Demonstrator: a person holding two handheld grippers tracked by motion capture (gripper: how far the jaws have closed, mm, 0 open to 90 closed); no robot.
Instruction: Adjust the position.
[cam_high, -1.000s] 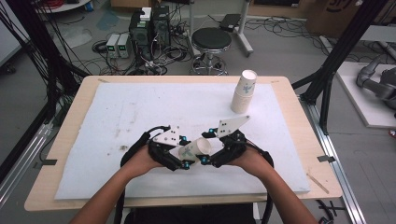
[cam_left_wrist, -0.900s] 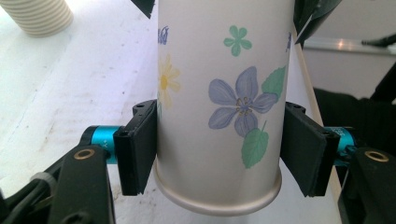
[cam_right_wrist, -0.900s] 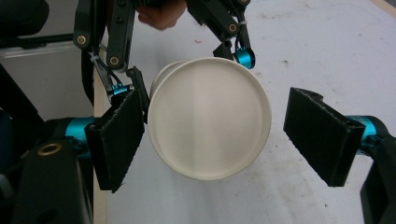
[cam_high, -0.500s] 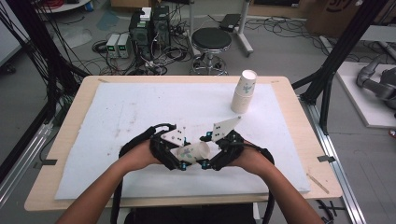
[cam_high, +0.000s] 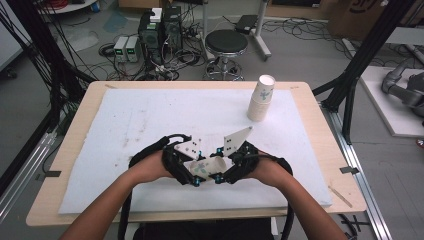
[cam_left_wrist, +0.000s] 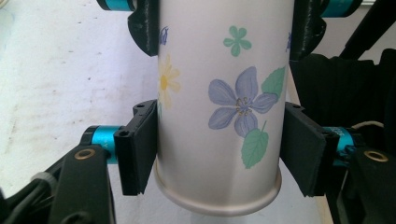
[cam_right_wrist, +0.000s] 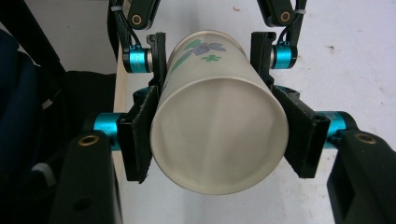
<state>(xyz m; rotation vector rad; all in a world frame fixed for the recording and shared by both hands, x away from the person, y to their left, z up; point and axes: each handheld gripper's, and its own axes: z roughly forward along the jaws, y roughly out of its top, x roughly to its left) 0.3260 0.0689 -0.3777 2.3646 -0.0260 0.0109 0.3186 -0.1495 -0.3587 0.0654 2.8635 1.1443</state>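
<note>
High view: both grippers meet over the white mat (cam_high: 125, 130), a flowered paper cup (cam_high: 205, 167) between them. Left gripper view: left gripper (cam_left_wrist: 219, 144) clamps the cup. Right gripper view: right gripper (cam_right_wrist: 217, 135), jaws just closing, pinches its rim end; squeezing harder could crush it.

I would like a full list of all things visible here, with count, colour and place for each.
Flowered paper cup: one, white with blue and green flowers, lying level between both grippers near the table's front.
Stack of paper cups: one stack, white, upright at the far right of the mat.
Foam mat: one, white, stained, covering the table.
Wooden table: one, light brown.
Round stool: one, black, on the floor behind the table.
Electronic boxes: several, dark and grey, on the floor with cables.
Left gripper: black, shut on the cup.
Right gripper: black; jaws have just closed on the cup.
</note>
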